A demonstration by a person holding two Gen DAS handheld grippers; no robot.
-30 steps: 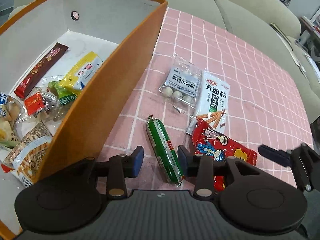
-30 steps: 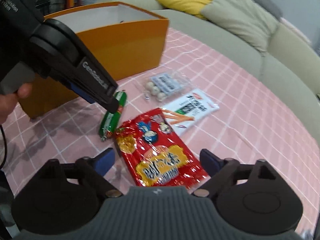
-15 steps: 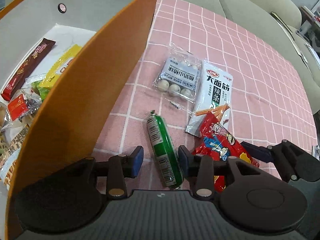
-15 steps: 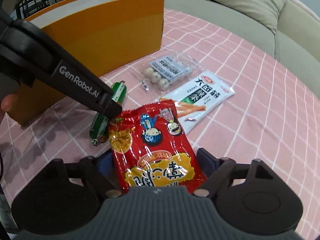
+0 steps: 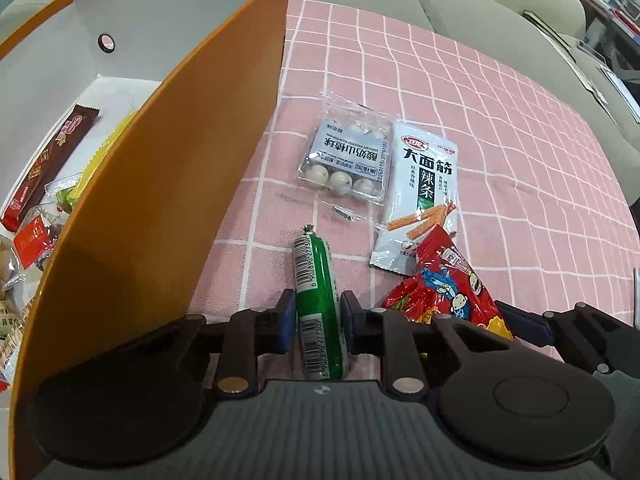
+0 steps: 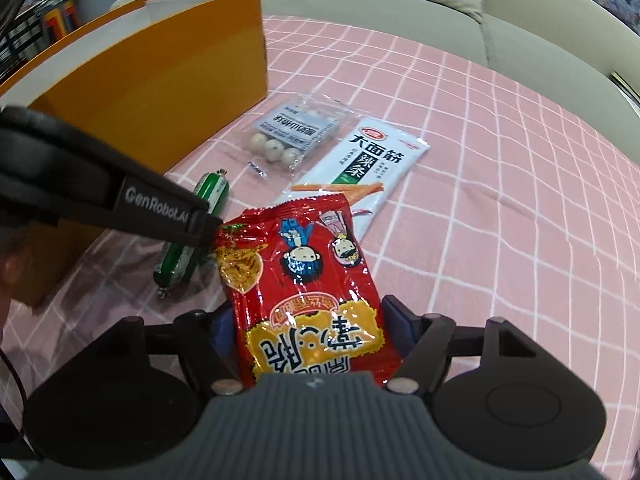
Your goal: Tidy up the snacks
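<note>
Dual pick in progress.
Left gripper (image 5: 317, 322) just clamped on green plastic-wrapped sausage (image 5: 318, 312); right gripper (image 6: 306, 332) closing around red foil snack bag (image 6: 306, 292); lift both straight, clear of the orange cardboard box (image 5: 168, 208).

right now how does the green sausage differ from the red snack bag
The green sausage is a narrow tube, clipped at its ends; the red snack bag is a wide flat pouch with cartoon figures. The sausage sits between the closed-in pads of the left gripper; the bag lies between the wider-set fingers of the right gripper. Both rest on the pink checked cloth outside the orange box.
</note>
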